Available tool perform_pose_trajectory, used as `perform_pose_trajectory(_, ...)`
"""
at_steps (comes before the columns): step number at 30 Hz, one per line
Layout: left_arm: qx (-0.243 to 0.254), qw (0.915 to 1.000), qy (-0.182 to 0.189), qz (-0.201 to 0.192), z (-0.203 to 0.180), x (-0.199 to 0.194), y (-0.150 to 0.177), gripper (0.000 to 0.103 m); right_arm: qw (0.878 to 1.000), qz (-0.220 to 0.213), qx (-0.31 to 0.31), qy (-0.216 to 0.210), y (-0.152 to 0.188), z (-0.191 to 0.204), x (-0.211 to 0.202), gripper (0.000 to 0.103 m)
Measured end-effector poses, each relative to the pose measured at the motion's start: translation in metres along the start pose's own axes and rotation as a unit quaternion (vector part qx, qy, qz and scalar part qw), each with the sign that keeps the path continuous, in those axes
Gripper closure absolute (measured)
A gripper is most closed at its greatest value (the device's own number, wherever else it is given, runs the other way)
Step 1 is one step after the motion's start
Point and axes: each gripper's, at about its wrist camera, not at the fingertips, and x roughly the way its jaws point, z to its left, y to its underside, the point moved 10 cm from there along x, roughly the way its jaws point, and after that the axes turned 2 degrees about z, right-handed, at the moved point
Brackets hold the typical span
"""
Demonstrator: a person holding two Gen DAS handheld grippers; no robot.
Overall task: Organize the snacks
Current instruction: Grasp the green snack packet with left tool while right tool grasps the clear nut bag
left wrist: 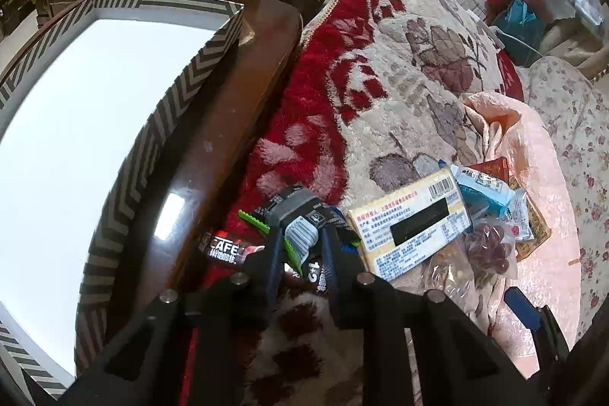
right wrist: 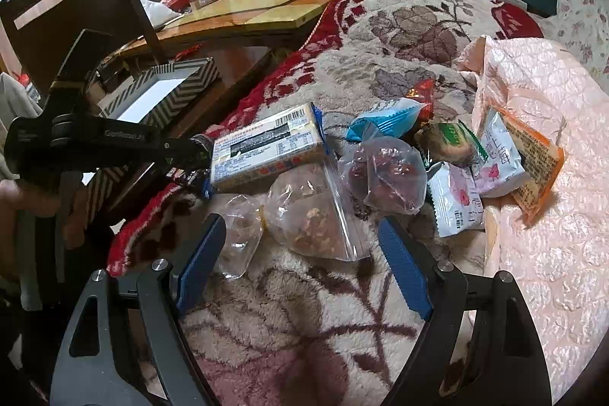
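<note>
My left gripper is shut on a bundle of dark coffee sachets lying on the red and cream blanket, beside the striped white-lined box. It shows in the right wrist view too. A yellow biscuit pack lies just right of it, also seen in the right wrist view. My right gripper is open above a clear zip bag of nuts. A bag of red dates, a blue packet and white packets lie beyond.
The box stands on a dark wooden stool left of the blanket. A pink quilted cover lies at right. A wooden table stands behind.
</note>
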Motion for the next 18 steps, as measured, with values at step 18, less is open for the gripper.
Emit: perform_pose_trajectory(18,-0.073,0.997,0.017,0.02,-0.002,0.008,-0.018,0.048,1.0,0.015,0.004,-0.007,0.001,-0.002,0.011,0.02)
